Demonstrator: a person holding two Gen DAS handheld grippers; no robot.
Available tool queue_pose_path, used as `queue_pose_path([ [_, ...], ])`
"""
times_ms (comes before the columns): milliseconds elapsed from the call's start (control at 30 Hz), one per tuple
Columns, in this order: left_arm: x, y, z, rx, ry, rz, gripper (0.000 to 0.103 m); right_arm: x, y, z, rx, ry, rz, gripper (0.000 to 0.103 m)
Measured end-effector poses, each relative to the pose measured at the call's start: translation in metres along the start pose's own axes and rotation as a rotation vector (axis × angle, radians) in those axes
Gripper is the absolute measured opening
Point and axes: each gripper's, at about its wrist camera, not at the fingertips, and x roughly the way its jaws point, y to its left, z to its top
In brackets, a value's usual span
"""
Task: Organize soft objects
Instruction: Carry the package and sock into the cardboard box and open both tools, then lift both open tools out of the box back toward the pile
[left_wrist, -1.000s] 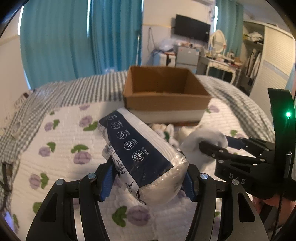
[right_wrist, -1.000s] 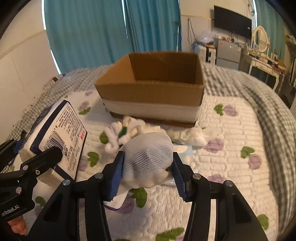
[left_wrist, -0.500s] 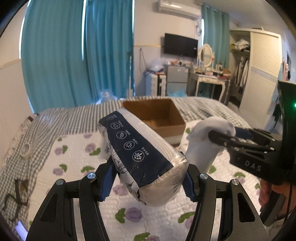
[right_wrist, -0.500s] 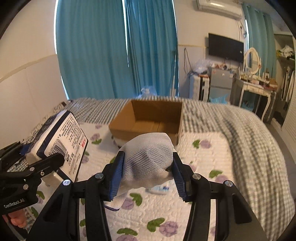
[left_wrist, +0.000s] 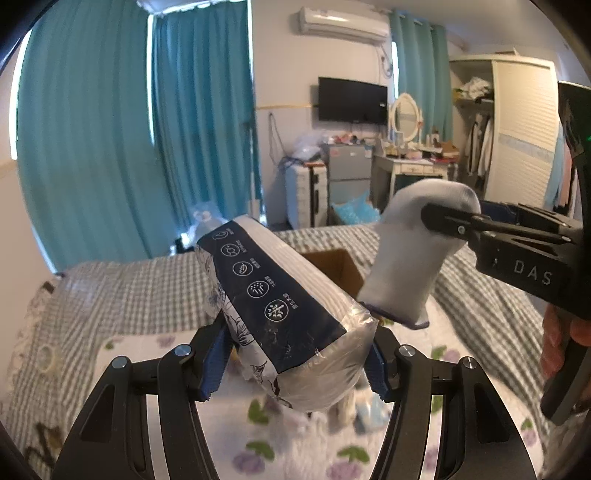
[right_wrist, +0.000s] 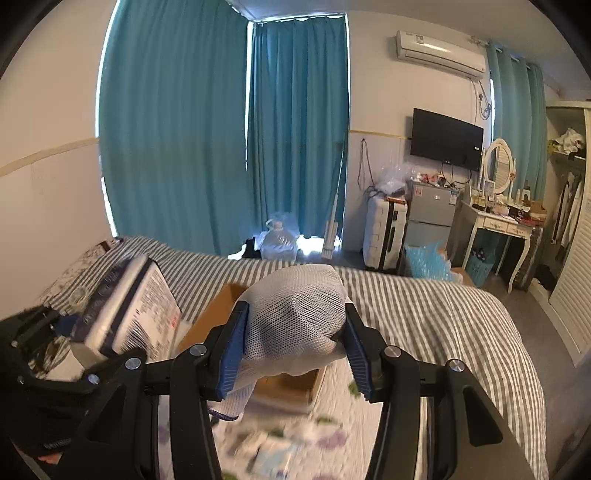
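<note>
My left gripper (left_wrist: 297, 363) is shut on a white and navy tissue pack (left_wrist: 280, 306) and holds it high above the bed. The pack also shows at the left of the right wrist view (right_wrist: 129, 314). My right gripper (right_wrist: 293, 350) is shut on a white mesh sock (right_wrist: 295, 325), also lifted; the sock shows at the right of the left wrist view (left_wrist: 410, 258). The open cardboard box (left_wrist: 340, 264) sits on the bed below and beyond both, partly hidden; in the right wrist view (right_wrist: 210, 321) it lies behind the sock.
The bed has a grey checked cover (left_wrist: 129, 288) and a white floral quilt (left_wrist: 295, 443) with small soft items lying blurred on it (right_wrist: 273, 454). Teal curtains (right_wrist: 221, 129), a suitcase, fridge and dressing table (right_wrist: 495, 221) stand beyond the bed.
Both grippers have risen well above the bed with their loads still held. The box now looks smaller and lower in both views.
</note>
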Motion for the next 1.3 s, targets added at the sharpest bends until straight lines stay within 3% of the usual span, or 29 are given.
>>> queue_pose_path([
  [200,0.077,0.022,0.02,-0.053,0.043,0.008,0.061,0.079,-0.014,0.017,0.026,0.047,-0.004,0.05],
  [400,0.134,0.027,0.001,-0.002,0.132,0.008,0.061,0.152,-0.019,-0.005,0.027,0.145,-0.017,0.05],
  [467,0.146,0.024,-0.007,0.014,0.154,-0.002,0.061,0.171,-0.022,-0.018,0.046,0.175,0.006,0.05],
  [567,0.153,0.023,-0.014,0.024,0.14,-0.079,0.065,0.182,-0.023,-0.032,0.061,0.19,0.013,0.051],
  [600,0.153,0.021,-0.014,0.031,0.136,-0.067,0.066,0.184,-0.024,-0.035,0.064,0.189,0.009,0.052],
  [633,0.153,0.02,-0.014,0.037,0.133,-0.052,0.074,0.185,-0.025,-0.036,0.071,0.184,0.005,0.054],
  [700,0.149,0.021,-0.012,0.03,0.109,-0.011,0.085,0.182,-0.025,-0.038,0.089,0.181,0.021,0.065],
  [733,0.148,0.021,-0.01,0.021,0.104,0.0,0.085,0.181,-0.025,-0.037,0.104,0.176,0.028,0.072],
  [800,0.143,0.024,-0.001,-0.003,0.104,0.005,0.086,0.172,-0.027,-0.031,0.123,0.16,0.032,0.077],
  [967,0.108,0.029,0.02,-0.014,0.06,0.034,0.086,0.131,-0.027,-0.007,0.095,0.104,-0.005,0.08],
  [1200,0.02,0.027,0.052,-0.036,-0.061,0.062,0.086,0.043,-0.018,0.032,0.073,0.016,-0.031,0.083],
  [1300,-0.017,0.025,0.061,-0.049,-0.113,0.073,0.094,-0.002,-0.012,0.044,0.07,-0.028,-0.033,0.09],
])
